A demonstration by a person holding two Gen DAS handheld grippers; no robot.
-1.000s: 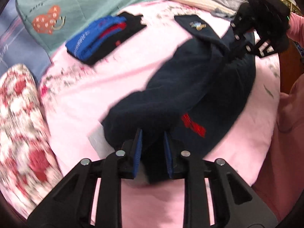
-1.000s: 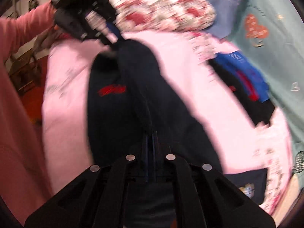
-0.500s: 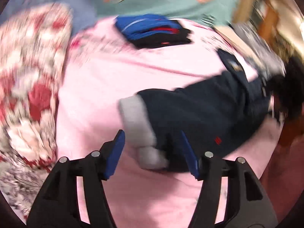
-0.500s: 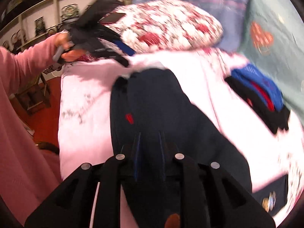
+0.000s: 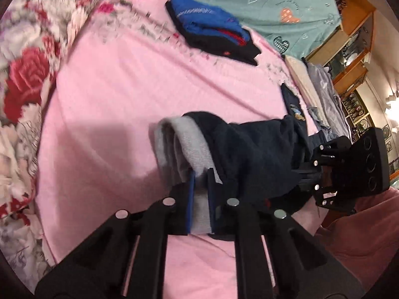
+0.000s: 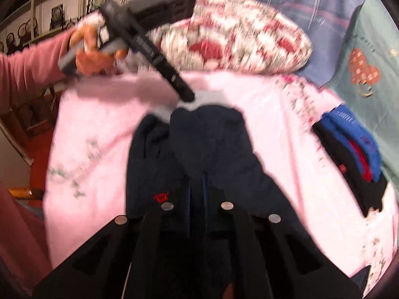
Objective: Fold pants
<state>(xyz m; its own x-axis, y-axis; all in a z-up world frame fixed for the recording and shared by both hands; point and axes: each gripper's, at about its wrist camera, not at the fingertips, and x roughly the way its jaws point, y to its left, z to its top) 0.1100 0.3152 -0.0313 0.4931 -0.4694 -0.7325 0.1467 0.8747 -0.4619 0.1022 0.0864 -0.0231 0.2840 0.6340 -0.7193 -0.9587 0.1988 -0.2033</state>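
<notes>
Dark navy pants with a grey waistband and a small red logo lie bunched on the pink bed sheet. My left gripper is shut on the grey waistband at the pants' near end. My right gripper is shut on the navy cloth at the other end; it also shows in the left wrist view. The left gripper shows in the right wrist view, held by a hand.
A folded blue, red and black stack of clothes lies at the far side of the sheet. A floral pillow lies to the left. A teal blanket and more folded garments lie beyond. Wooden shelves stand behind.
My left gripper let go of the pants, opened wide, then shut again on the grey waistband. The pants now lie more bunched up on the sheet.
</notes>
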